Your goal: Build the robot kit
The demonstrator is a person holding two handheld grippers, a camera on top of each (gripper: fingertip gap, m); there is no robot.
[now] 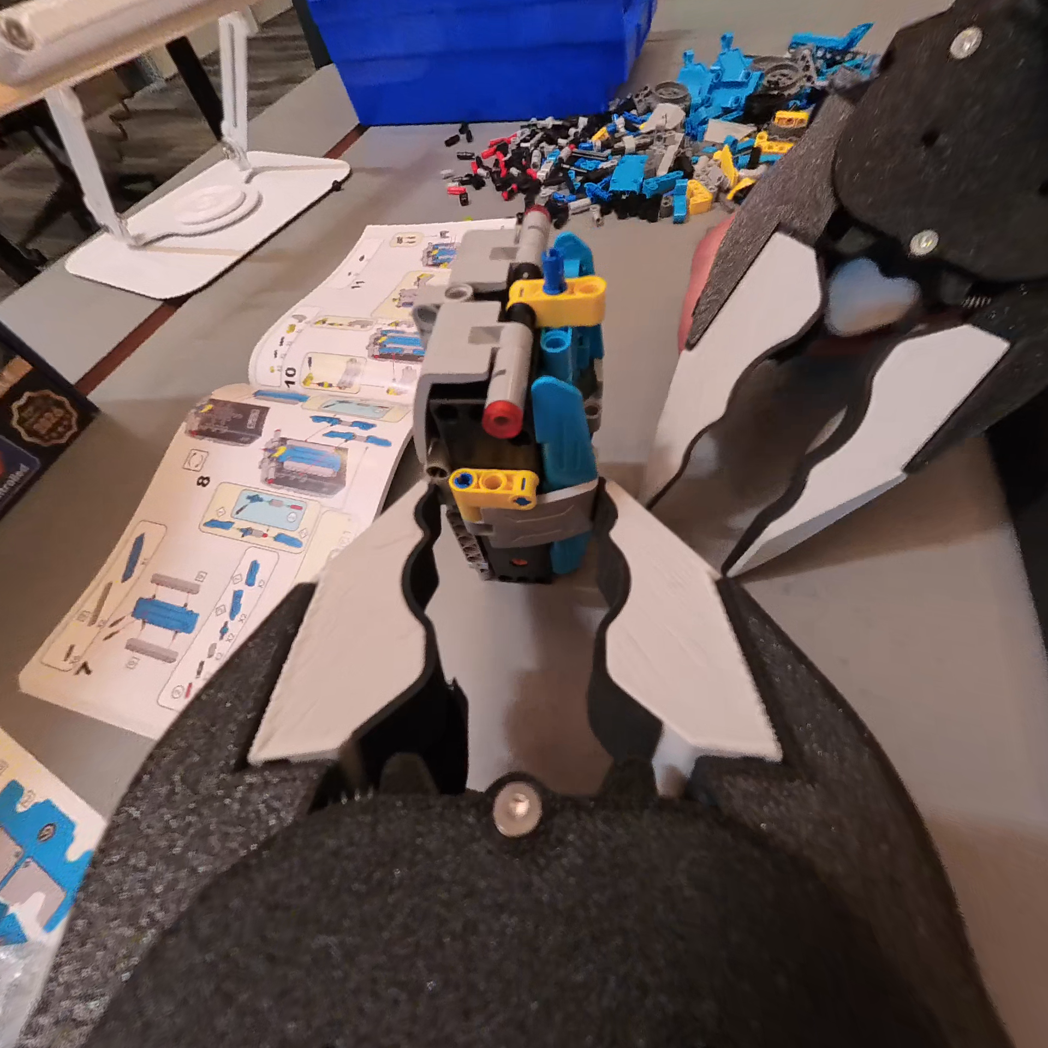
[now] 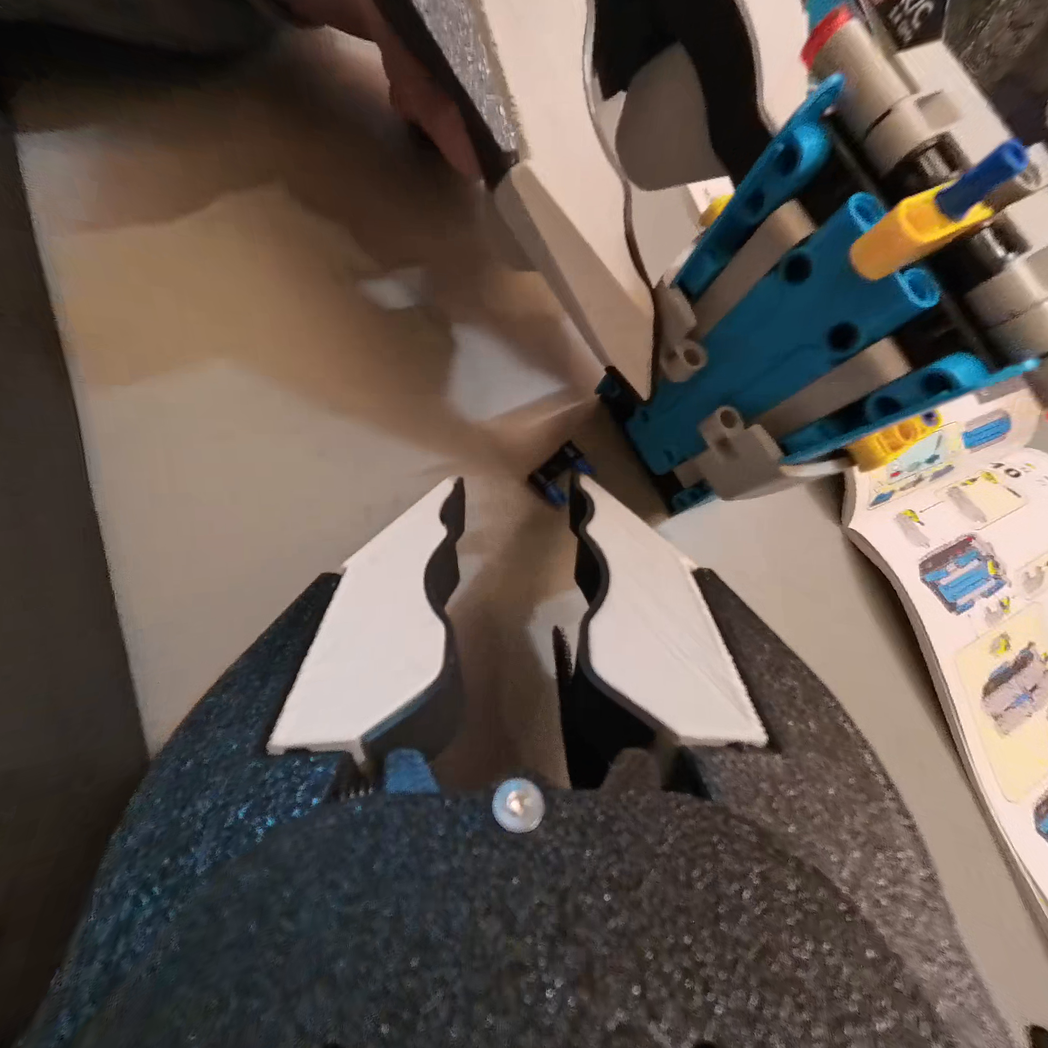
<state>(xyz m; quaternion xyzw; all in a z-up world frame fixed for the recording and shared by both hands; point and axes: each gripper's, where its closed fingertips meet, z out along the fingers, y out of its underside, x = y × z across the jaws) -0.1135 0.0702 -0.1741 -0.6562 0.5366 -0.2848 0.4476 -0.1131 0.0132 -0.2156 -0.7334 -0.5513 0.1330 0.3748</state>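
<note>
So the left gripper (image 1: 513,513) has its white wavy-edged fingers clamped on the bottom end of a chunky half-built brick model (image 1: 510,397), all grey panels, sky-blue beams, yellow connectors and a grey rod with red caps. It stands up on end over the grey table (image 1: 850,652), right by the open instruction booklet (image 1: 227,510). The right gripper (image 2: 516,490) sits just beside it, jaws parted a fair bit and holding nothing; at its fingertips there's a tiny black pin with blue ends (image 2: 553,479) lying on the table, though that view is too smeared to say whether a finger touches it. My worry: the grip is only on the model's lower end, so the tall top-heavy part could lever over or slip, and pushed-together plastic joints might pop if it gets squeezed or bumped by the other gripper. That little pin is round and smooth, so I'd guess it rolls or skitters off if nudged. Further back there's a loose heap of small plastic pieces (image 1: 652,153), a deep blue plastic bin (image 1: 482,62) and a white stand with a flat base (image 1: 198,227).
</note>
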